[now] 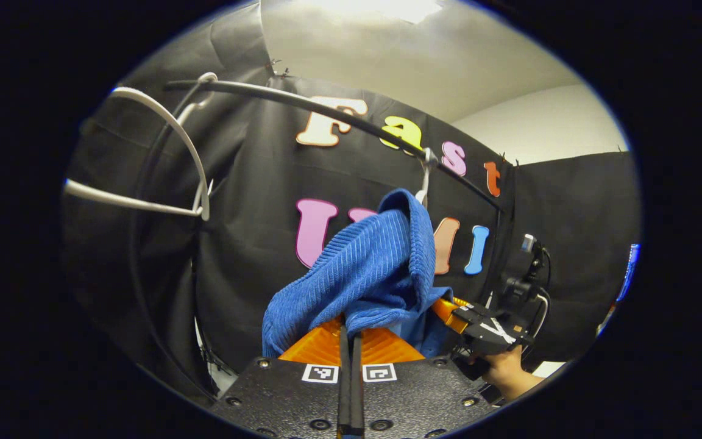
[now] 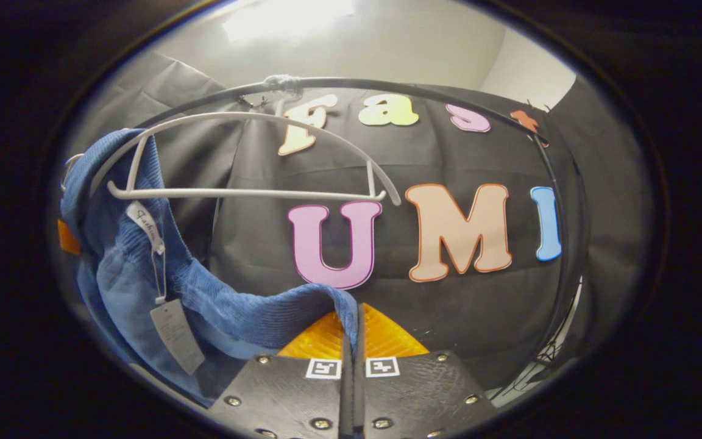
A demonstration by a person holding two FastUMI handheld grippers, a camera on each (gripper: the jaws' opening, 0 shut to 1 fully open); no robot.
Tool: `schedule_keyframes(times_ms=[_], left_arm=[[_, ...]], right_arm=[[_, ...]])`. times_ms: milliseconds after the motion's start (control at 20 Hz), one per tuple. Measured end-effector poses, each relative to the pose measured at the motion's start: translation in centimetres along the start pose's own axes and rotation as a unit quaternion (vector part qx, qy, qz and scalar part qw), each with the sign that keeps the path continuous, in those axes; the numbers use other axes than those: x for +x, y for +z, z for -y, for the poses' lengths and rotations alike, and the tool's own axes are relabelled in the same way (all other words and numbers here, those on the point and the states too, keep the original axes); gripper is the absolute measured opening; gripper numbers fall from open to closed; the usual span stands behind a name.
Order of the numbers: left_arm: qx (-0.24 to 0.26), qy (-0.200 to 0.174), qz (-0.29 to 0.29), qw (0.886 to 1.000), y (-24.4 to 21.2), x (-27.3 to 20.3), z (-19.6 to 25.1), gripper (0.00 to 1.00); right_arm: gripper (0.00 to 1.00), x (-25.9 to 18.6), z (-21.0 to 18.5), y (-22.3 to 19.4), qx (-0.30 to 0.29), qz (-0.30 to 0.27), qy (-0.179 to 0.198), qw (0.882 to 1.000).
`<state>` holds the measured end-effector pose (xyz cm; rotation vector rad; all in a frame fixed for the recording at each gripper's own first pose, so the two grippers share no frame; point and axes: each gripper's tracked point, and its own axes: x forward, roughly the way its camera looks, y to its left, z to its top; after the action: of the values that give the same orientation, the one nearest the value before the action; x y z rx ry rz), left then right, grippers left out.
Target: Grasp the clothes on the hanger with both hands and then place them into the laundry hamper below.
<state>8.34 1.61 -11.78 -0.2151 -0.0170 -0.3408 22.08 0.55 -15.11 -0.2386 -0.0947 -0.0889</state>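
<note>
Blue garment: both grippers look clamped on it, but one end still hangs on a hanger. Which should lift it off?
Probably left: the blue garment still drapes the white hanger on the left gripper side; the right gripper holds freed cloth.

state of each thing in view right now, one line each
blue garment: one end draped over its hanger, pinched by both claws
white hanger: on the rail, its near arm bare
second white hanger: bare, hooked on the rail
left claw: shut on the garment
right claw: shut on the garment
hang tag: dangling from the garment
</note>
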Motion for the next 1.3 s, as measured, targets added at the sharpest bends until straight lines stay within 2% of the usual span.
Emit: schedule_keyframes(times_ms=[200, 350, 400, 550, 750, 800, 950, 1150, 1300], left_arm=[[0.052, 0.044, 0.03, 0.997, 3.3, -1.4, -3.5, 0.0], [0.035, 0.069, 0.043, 0.996, 4.2, -3.0, -6.6, 0.0], [0.027, 0.063, 0.03, 0.997, 3.3, -3.0, -6.5, 0.0], [0.062, 0.055, 0.002, 0.997, 0.4, -2.3, -6.3, 0.0], [0.083, 0.026, -0.011, 0.996, -2.1, -0.5, -2.9, 0.0], [0.081, 0.021, -0.011, 0.996, -2.4, 0.0, -2.3, 0.0], [0.07, -0.001, 0.0, 0.998, -3.1, 1.5, 0.2, 0.0], [0.047, -0.022, 0.014, 0.999, -4.5, 3.6, 3.5, 0.0], [0.051, -0.03, 0.013, 0.998, -6.1, 5.0, 5.4, 0.0]], right_arm=[[0.0, -0.5, -3.0, 2.7, 0.033, 0.014, 0.015, 0.999], [0.01, -0.9, -4.6, 4.4, 0.002, 0.027, 0.017, 0.999], [0.01, -1.1, -5.0, 4.1, -0.004, 0.024, 0.015, 1.0], [0.02, -2.0, -5.3, 3.0, 0.008, 0.015, 0.011, 1.0], [0.0, -3.7, -3.6, 3.9, 0.019, 0.018, 0.002, 1.0], [0.02, -4.4, -3.2, 4.4, 0.022, 0.02, 0.002, 1.0], [0.0, -6.0, -1.8, 5.9, 0.015, 0.031, -0.002, 0.999], [0.0, -7.1, -1.3, 6.0, 0.031, 0.025, 0.017, 0.999], [0.0, -7.8, -0.4, 5.3, 0.039, 0.016, 0.02, 0.999]])
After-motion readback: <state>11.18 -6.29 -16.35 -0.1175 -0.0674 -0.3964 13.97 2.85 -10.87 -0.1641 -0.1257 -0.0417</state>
